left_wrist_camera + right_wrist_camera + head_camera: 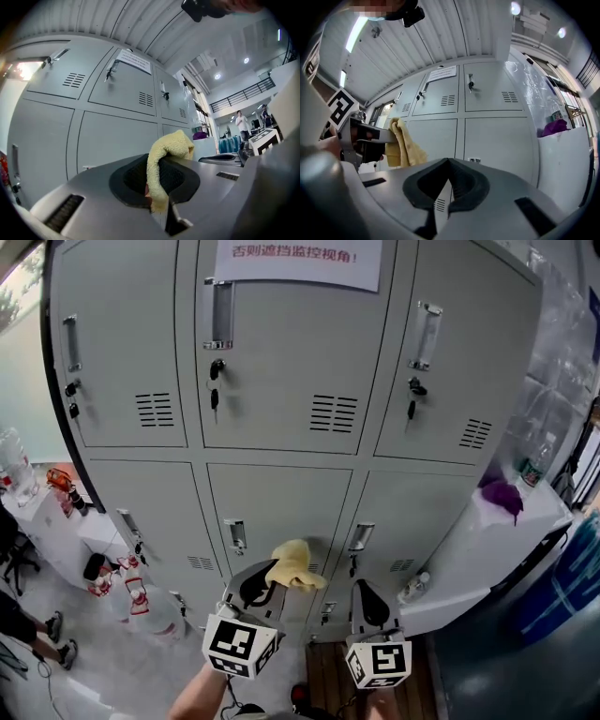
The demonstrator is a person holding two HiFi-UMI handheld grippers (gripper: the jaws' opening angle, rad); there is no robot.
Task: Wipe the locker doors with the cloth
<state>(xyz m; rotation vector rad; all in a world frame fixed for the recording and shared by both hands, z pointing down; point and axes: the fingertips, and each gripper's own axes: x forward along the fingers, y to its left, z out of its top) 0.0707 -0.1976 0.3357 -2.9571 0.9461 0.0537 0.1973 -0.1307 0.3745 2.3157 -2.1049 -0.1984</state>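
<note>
Drooping nubby yellow cloth (158,173), ribbed-vent metal lockers (281,362)

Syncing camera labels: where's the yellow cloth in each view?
Head view: cloth at lower centre, in front of the lower middle door.
Left gripper view: cloth at centre, pinched in the left claw.
Right gripper view: cloth at left, mid-height.
Shared landmark: white paper notice on the upper middle door, visible in all three views.
</note>
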